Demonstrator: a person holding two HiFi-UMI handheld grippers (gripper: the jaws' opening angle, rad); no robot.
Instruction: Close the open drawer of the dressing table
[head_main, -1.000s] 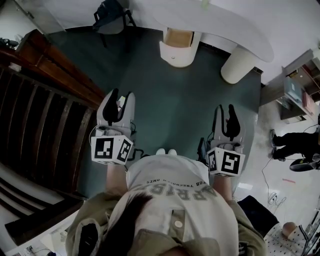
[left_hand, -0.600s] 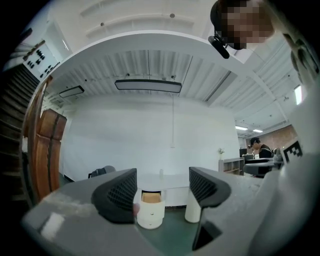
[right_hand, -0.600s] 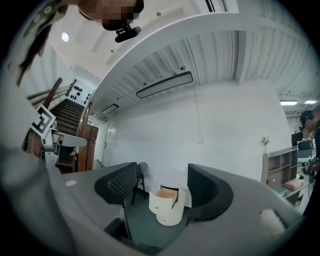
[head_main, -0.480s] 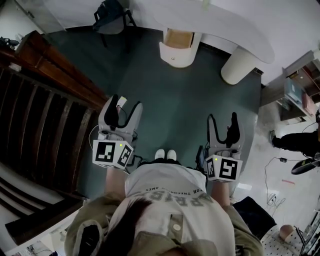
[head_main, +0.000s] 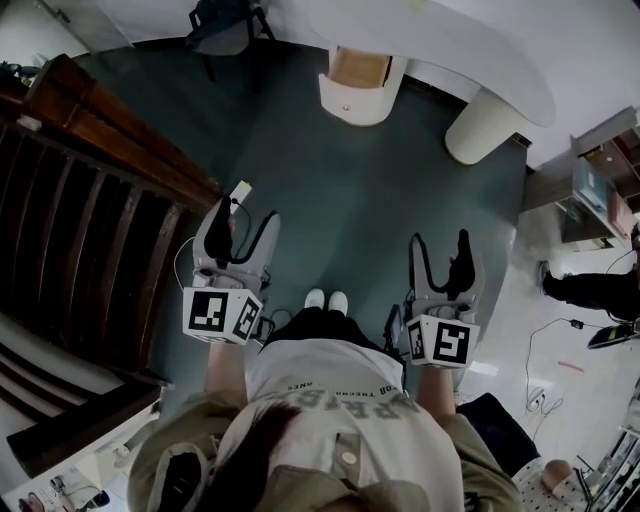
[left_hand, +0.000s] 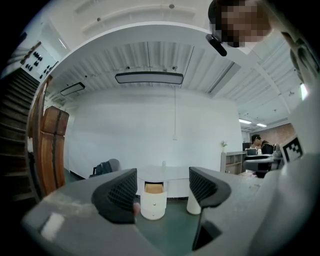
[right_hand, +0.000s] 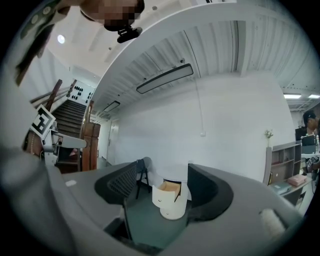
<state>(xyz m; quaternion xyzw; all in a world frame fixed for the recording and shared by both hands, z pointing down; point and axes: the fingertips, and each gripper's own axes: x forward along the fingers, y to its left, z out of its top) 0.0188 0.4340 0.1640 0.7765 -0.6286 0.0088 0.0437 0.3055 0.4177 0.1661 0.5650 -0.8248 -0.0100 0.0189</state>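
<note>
Jaws of the left hand-held gripper (head_main: 247, 215) and right hand-held gripper (head_main: 440, 245) stand wide apart. They have just been opening, with nothing between them. Well across the green floor (head_main: 350, 200), the drawer (head_main: 358, 68) sticks out under the white table (head_main: 480, 60). Its front is round and white with a small knob (head_main: 346, 108); inside is tan wood. It looks light and stiff. A push on the front should do.
</note>
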